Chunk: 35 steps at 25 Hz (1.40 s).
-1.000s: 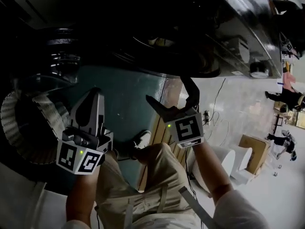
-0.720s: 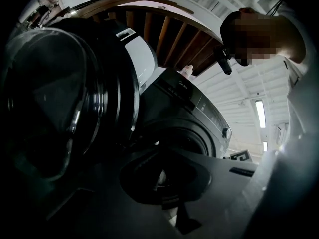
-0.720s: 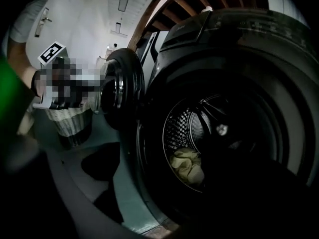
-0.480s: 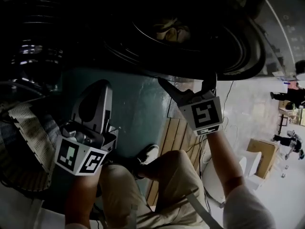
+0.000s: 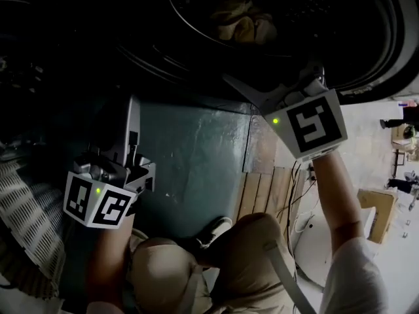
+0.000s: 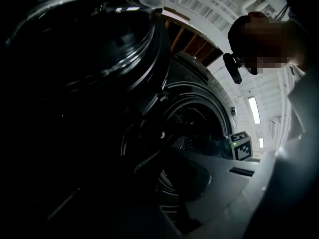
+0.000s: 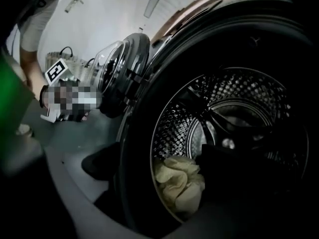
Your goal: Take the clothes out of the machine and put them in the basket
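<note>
Right tool [image 5: 272,78] is spread wide open with nothing in it. Compared with half a second back, it's climbed from below the opening to right at the mouth of the drum [image 7: 174,123], around 1 o'clock in the head view. Left tool [image 5: 131,110] has barely budged and hangs low around 9 o'clock. Its own view is super dark, but the jaws look pinched together on nothing. The head view has also tipped up since then, so the drum fills the whole top of the frame instead of just peeking in. In the bottom of the drum sits a crumpled pale yellowish cloth [image 7: 180,183], soft and bunched up. It's at 12 o'clock in the head view, just ahead of the right tool and not touched by it. The drum wall is shiny metal punched full of little round holes. The round glass door [image 7: 119,68] is swung open off to the left. The basket [image 5: 29,208] is white with a slatted weave, down at 8 o'clock on the head view's edge near the left tool. Can't tell what's in it from here. The floor [image 5: 190,156] is a dull teal.
</note>
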### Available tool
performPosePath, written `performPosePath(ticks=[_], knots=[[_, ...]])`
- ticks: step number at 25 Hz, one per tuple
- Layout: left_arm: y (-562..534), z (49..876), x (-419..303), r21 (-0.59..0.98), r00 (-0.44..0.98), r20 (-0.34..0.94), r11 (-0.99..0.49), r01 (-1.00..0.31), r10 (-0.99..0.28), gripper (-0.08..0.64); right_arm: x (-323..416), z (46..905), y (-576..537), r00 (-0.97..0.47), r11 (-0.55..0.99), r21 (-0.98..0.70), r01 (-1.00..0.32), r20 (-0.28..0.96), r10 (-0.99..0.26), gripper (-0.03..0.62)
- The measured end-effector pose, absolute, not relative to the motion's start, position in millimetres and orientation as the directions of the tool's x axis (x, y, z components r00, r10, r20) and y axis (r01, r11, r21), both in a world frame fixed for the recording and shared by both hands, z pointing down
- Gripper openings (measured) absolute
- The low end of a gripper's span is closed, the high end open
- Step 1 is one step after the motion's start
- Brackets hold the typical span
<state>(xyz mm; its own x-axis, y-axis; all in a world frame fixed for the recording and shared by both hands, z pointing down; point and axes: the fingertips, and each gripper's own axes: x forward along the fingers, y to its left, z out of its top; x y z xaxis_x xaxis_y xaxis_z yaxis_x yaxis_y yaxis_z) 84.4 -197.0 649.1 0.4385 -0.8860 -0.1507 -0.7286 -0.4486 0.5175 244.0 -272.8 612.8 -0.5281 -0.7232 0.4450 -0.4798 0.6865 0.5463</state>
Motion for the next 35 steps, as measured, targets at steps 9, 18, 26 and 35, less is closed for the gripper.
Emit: performPosePath(ticks=[9, 18, 26, 35], knots=[[-209, 653, 110, 0.488, 0.523, -0.239, -0.567, -0.664, -0.818, 0.014, 242, 618, -341, -0.489, 0.646, 0.616, -0.45, 0.435, -0.756, 0.502], [-206, 664, 101, 0.511, 0.522, -0.243, -0.565, -0.648, -0.818, 0.014, 271, 709, -418, -0.29, 0.796, 0.369, -0.48, 0.789, -0.541, 0.51], [-202, 666, 82, 0.487, 0.503, -0.21, -0.536, -0.69, -0.839, 0.014, 312, 771, -457, 0.047, 0.769, 0.522, -0.369, 0.837, -0.546, 0.518], [-189, 661, 78, 0.45, 0.518, -0.193, -0.545, -0.708, -0.833, 0.014, 301, 788, -472, 0.044, 0.773, 0.51, -0.377, 0.844, -0.535, 0.318]])
